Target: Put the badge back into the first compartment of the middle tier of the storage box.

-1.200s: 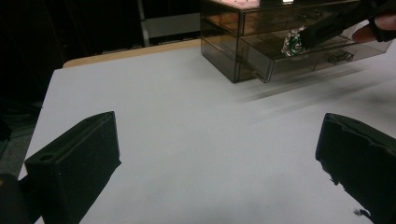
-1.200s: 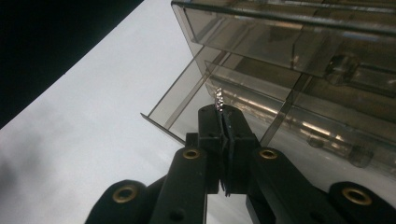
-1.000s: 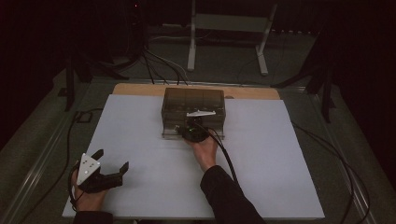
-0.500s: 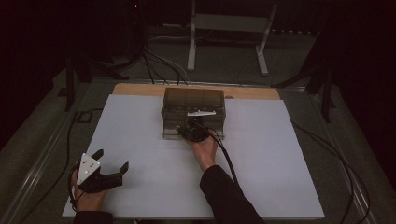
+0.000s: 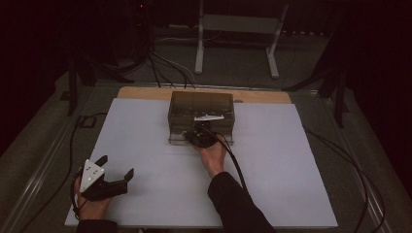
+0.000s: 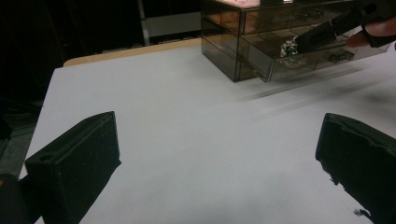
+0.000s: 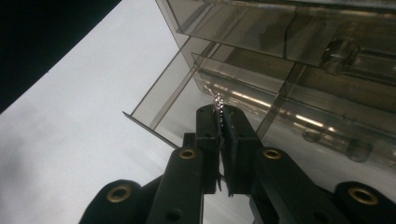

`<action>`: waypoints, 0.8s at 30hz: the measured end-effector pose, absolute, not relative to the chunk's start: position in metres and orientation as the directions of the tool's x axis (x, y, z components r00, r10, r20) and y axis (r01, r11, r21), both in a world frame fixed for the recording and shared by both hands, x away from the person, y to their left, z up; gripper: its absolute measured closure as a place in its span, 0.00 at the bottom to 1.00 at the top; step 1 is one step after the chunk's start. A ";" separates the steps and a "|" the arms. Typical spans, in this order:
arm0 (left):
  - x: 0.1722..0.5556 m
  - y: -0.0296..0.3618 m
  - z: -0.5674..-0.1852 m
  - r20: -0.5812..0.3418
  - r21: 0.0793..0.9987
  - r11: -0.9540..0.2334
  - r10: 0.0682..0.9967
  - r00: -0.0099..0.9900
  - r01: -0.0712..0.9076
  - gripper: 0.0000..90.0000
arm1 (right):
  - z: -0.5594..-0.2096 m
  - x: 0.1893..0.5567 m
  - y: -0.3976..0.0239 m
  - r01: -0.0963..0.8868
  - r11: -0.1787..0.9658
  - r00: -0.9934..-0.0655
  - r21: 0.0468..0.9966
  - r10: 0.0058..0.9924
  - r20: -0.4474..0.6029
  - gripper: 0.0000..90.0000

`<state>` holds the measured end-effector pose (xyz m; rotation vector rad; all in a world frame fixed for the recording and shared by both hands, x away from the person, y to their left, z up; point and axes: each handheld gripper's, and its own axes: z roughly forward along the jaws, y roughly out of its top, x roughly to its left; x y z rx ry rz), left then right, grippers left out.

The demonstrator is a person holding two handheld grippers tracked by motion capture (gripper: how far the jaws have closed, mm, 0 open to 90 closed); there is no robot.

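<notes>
Up close, sparkly trinket (image 7: 218, 101) between pinching fingers (image 7: 205, 135).

Sparkly item (image 7: 218, 101) (mostly hidden between jaws) unidentifiable.

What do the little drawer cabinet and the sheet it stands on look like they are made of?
The drawer cabinet looks like smoky, see-through hard plastic, probably acrylic: the inner dividers and drawer knobs show through its glossy walls, which catch light streaks. The white sheet looks matt and smooth with no glare, perhaps paper or a thin mat; which one is hard to say. A wooden-looking board edge shows behind it.
</notes>
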<state>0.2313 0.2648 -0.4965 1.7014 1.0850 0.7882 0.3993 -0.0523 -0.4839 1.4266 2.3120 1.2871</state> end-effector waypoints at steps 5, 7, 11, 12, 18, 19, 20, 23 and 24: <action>0.231 0.265 -0.496 0.030 0.935 -0.168 0.916 0.400 0.313 0.01 | -0.483 0.399 -0.053 0.665 0.184 -0.541 0.724 0.787 0.297 0.94; 0.231 0.265 -0.496 0.030 0.935 -0.168 0.916 0.400 0.313 0.01 | -0.482 0.399 -0.053 0.661 0.181 -0.540 0.728 0.789 0.294 0.92; 0.231 0.265 -0.496 0.032 0.934 -0.170 0.915 0.402 0.313 0.01 | -0.482 0.399 -0.054 0.659 0.179 -0.537 0.731 0.792 0.291 0.90; 0.231 0.264 -0.496 0.032 0.934 -0.170 0.915 0.401 0.313 0.01 | -0.481 0.399 -0.054 0.656 0.178 -0.538 0.734 0.791 0.289 0.89; 0.231 0.264 -0.497 0.033 0.934 -0.172 0.915 0.402 0.314 0.01 | -0.476 0.397 -0.054 0.623 0.179 -0.557 0.762 0.786 0.270 0.74; 0.231 0.264 -0.497 0.033 0.934 -0.172 0.915 0.402 0.314 0.01 | -0.475 0.396 -0.054 0.617 0.182 -0.559 0.766 0.787 0.263 0.71; 0.231 0.264 -0.497 0.033 0.934 -0.172 0.915 0.402 0.314 0.01 | -0.474 0.396 -0.054 0.611 0.184 -0.561 0.770 0.787 0.257 0.68; 0.231 0.264 -0.497 0.033 0.934 -0.172 0.915 0.403 0.313 0.01 | -0.471 0.395 -0.055 0.596 0.186 -0.569 0.781 0.784 0.248 0.57; 0.231 0.264 -0.497 0.033 0.934 -0.172 0.915 0.403 0.314 0.01 | -0.470 0.395 -0.056 0.592 0.185 -0.572 0.784 0.782 0.247 0.53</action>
